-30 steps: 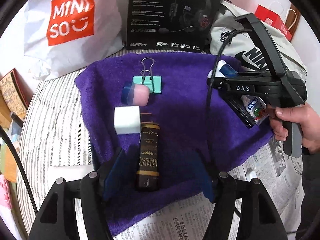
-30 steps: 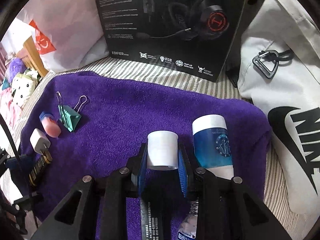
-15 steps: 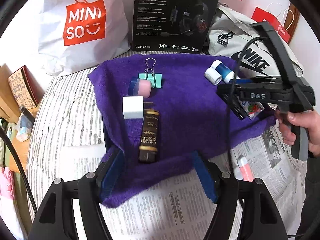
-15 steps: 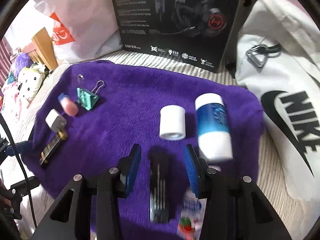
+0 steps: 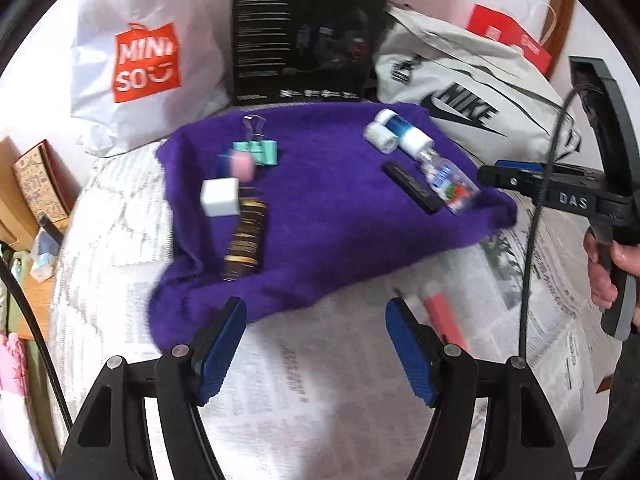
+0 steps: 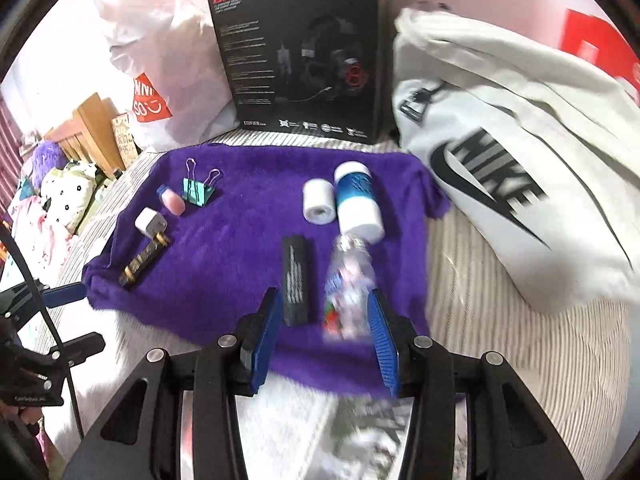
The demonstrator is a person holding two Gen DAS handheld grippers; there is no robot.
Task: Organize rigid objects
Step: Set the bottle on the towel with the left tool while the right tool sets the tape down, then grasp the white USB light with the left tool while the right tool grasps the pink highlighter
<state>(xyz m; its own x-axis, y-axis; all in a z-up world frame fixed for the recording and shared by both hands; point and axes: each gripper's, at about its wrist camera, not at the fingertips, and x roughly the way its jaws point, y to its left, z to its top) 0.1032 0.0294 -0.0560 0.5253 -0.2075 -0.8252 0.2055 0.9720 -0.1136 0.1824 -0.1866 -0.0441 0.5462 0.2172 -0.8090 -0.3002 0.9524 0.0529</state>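
Left gripper (image 5: 312, 344) nearest, jaws spread wide, empty, over newspaper (image 5: 320, 380) short of purple towel (image 5: 320, 216); right gripper (image 6: 324, 340) likewise agape, empty, at towel's near edge, gripped by hand (image 5: 612, 264) from the right; on towel: black bar (image 6: 295, 280) beside clear bottle (image 6: 348, 288); beyond, white roll (image 6: 318, 202) touching blue-white bottle (image 6: 356, 200); left side, gold-black lighter (image 6: 140, 260), white charger (image 6: 150, 222), pink eraser (image 6: 172, 200), teal binder clip (image 6: 196, 192); headset box (image 6: 300, 60) behind.

Motion blur smears my right view: I can't read the clear bottle (image 6: 347, 288)'s label. The pink stick (image 5: 444, 316) sits partly behind my left gripper (image 5: 316, 344)'s finger, its type unclear.
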